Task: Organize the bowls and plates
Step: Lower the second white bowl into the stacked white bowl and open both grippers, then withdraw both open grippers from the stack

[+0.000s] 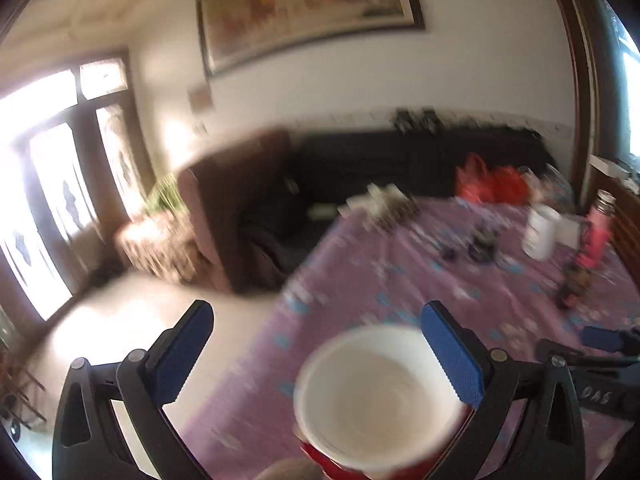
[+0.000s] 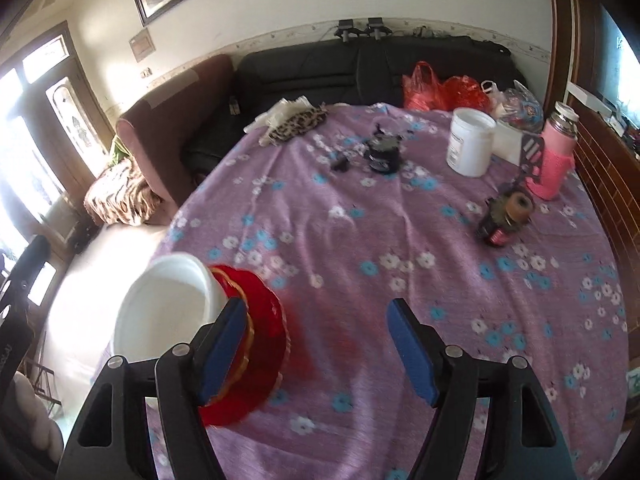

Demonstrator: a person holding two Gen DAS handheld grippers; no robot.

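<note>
Blue-padded fingers (image 1: 180, 354) of the left gripper (image 1: 320, 352) stand wide apart and hold nothing. The white bowl (image 1: 380, 396) sits between them, close to the inner pad on its right, resting on the red plate (image 1: 320, 466) at the near edge of the table (image 1: 400, 280). The right gripper (image 2: 316, 352) is also spread wide and empty, just right of the plate (image 2: 264, 344).

To lift the bowl cleanly, I judge one pad should go inside the rim and one outside, closing squarely so the bowl does not tip.

Beyond the bowl stand a white jar (image 2: 470, 142) and a pink flask (image 2: 554, 160). The right view shows the bowl (image 2: 164, 312) and plate overhanging the table's edge. The blurred left view hides most of the plate.
</note>
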